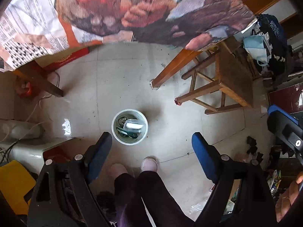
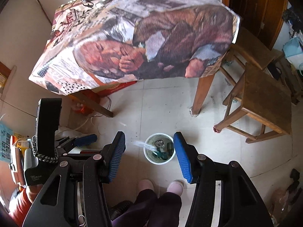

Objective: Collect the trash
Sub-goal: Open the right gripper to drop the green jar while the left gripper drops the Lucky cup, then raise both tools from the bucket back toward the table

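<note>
A small white bin (image 1: pixel 130 126) stands on the tiled floor below both grippers; it also shows in the right wrist view (image 2: pixel 159 151). It holds several scraps: a clear plastic piece (image 1: pixel 133 125), dark green bits and a greyish lump. In the right wrist view a clear plastic piece (image 2: pixel 144 145) lies over the bin's left rim. My left gripper (image 1: pixel 151 143) is open and empty above the bin. My right gripper (image 2: pixel 149 156) is open and empty above the bin. The left gripper's body shows in the right wrist view (image 2: pixel 75 143) at the left.
A table (image 2: pixel 203 92) under a printed cloth (image 2: pixel 144 43) stands ahead, with bottles and jars at its far edge. Two wooden stools (image 2: pixel 265 102) stand at the right. A red box (image 1: pixel 70 56) and cables lie under the table. The person's feet (image 2: pixel 161 187) are near the bin.
</note>
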`<state>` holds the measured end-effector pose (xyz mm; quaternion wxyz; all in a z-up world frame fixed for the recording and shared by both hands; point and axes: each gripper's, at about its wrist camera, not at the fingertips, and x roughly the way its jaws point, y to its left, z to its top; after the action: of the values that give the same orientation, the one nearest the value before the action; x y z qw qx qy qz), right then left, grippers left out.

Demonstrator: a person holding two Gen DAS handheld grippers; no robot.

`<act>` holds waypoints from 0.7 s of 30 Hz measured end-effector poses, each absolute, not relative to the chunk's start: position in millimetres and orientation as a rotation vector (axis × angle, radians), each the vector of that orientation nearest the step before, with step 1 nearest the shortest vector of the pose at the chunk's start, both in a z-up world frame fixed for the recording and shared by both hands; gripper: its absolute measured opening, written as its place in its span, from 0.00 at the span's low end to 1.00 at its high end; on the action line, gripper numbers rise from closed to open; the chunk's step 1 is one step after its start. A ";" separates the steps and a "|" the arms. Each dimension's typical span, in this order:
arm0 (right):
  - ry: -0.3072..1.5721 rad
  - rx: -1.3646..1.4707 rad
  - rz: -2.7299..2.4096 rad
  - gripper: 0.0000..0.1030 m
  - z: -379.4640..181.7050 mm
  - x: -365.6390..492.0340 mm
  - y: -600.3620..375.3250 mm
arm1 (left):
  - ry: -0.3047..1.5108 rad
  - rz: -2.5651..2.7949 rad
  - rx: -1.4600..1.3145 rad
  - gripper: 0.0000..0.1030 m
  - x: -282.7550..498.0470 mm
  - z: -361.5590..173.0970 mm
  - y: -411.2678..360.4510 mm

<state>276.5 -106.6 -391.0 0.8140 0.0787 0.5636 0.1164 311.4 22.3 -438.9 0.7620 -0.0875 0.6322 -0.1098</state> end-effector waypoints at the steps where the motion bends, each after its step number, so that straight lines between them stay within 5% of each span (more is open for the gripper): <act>1: 1.199 0.170 0.246 0.48 -386.6 275.0 -106.8 | 1.357 -0.235 -0.178 0.83 309.5 -428.2 23.0; 21: 0.958 0.163 0.248 0.48 -204.1 246.3 -79.3 | 0.905 -0.203 -0.136 0.83 254.0 -167.6 75.7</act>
<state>246.3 -79.3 -204.1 0.8770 0.0781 0.4590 0.1189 254.0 75.7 -167.6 0.8922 -0.0653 0.4362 -0.0977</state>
